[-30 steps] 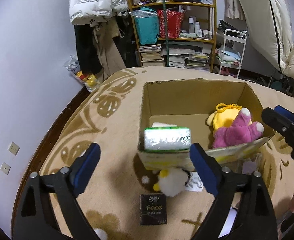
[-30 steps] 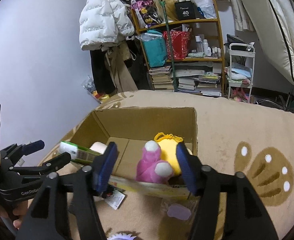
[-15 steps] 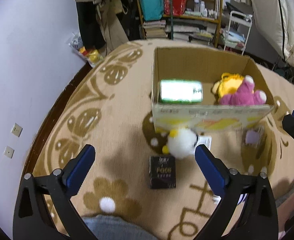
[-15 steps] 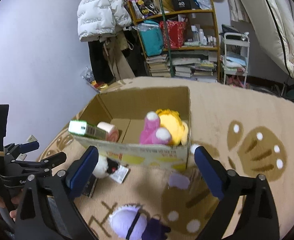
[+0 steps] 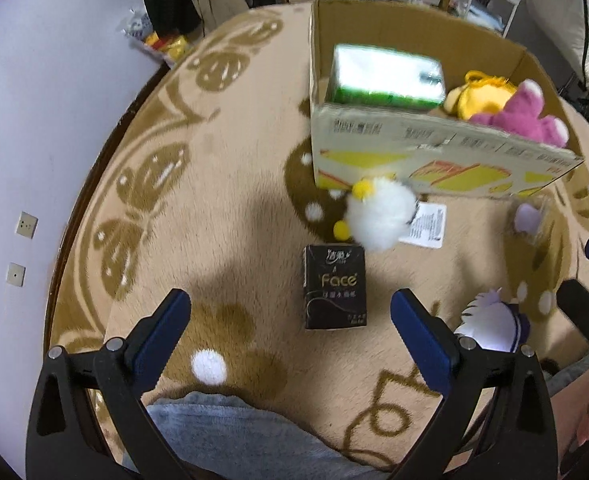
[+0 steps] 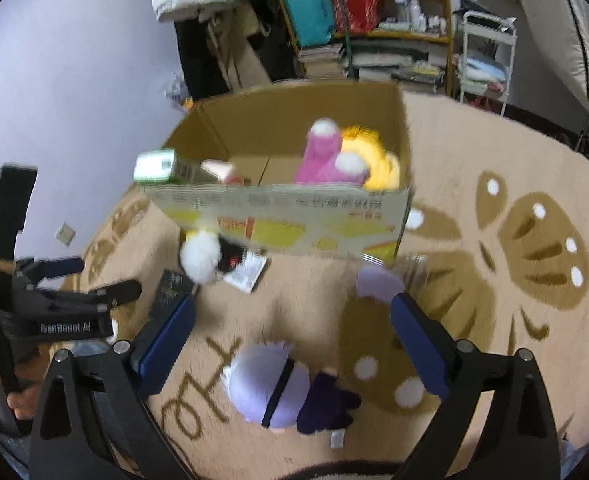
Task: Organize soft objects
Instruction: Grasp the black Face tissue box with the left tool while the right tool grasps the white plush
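Observation:
An open cardboard box (image 5: 434, 152) (image 6: 294, 220) stands on the patterned carpet. In it lie a green tissue pack (image 5: 386, 76) (image 6: 158, 166), a yellow plush (image 5: 474, 94) (image 6: 378, 156) and a pink plush (image 5: 522, 116) (image 6: 326, 156). A white fluffy plush (image 5: 378, 214) (image 6: 202, 254) rests against the box front. My left gripper (image 5: 290, 304) (image 6: 102, 276) is open above a black tissue pack (image 5: 334, 286). The right gripper (image 6: 292, 302) (image 5: 582, 268) stands open over a lilac-and-purple plush (image 6: 274, 388) (image 5: 494, 324). Neither holds anything.
A small lilac item (image 6: 376, 282) (image 5: 528, 216) and a paper leaflet (image 5: 428, 220) lie by the box front. Grey fabric of the person's leg (image 5: 234, 432) shows at the bottom. Shelves (image 6: 366, 8), a white cart (image 6: 482, 56) and hanging coats stand behind the carpet.
Both views have tipped down from the box toward the carpet in front of it. The right jaws have spread much wider. The green pack now lies further inside the box.

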Available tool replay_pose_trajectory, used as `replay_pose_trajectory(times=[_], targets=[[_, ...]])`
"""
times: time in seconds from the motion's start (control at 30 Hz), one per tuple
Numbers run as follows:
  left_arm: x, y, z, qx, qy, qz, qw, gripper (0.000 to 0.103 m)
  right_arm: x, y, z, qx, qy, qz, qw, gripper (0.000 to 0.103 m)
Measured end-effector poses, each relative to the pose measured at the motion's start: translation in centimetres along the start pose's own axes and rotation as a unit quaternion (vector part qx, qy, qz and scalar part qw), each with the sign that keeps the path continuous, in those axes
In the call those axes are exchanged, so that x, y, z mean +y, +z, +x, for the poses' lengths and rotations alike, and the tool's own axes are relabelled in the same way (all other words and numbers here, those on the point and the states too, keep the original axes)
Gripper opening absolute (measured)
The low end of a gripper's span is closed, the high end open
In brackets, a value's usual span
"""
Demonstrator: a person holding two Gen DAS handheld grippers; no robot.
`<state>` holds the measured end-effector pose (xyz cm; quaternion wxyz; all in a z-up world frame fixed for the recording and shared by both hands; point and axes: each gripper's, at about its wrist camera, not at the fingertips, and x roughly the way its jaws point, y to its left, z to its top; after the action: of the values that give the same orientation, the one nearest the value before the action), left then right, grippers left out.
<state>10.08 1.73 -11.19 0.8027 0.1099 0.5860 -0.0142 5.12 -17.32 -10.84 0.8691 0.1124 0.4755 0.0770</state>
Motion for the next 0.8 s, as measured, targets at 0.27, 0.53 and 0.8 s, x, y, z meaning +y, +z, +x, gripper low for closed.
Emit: replay_pose_trajectory(times=[0.27, 0.53, 0.8], targets=[[-0.8, 0.1, 2.8, 0.052, 0.008, 0.012, 0.9985, 0.099, 0.9, -1.6, 3.0, 0.076, -0.002, -0.02, 0.997, 0.102], [-1.6, 0.3, 5.1, 0.087, 0.008, 0.022, 0.9959, 0.099, 1.5, -2.8, 5.1, 0.128, 0.009, -0.028, 0.991, 0.102], [-2.5, 0.7, 7.0, 0.109, 0.011, 0.038, 0.9932, 0.099, 1.6, -4.2, 8.3, 0.204, 0.008, -0.035, 0.978, 0.102]])
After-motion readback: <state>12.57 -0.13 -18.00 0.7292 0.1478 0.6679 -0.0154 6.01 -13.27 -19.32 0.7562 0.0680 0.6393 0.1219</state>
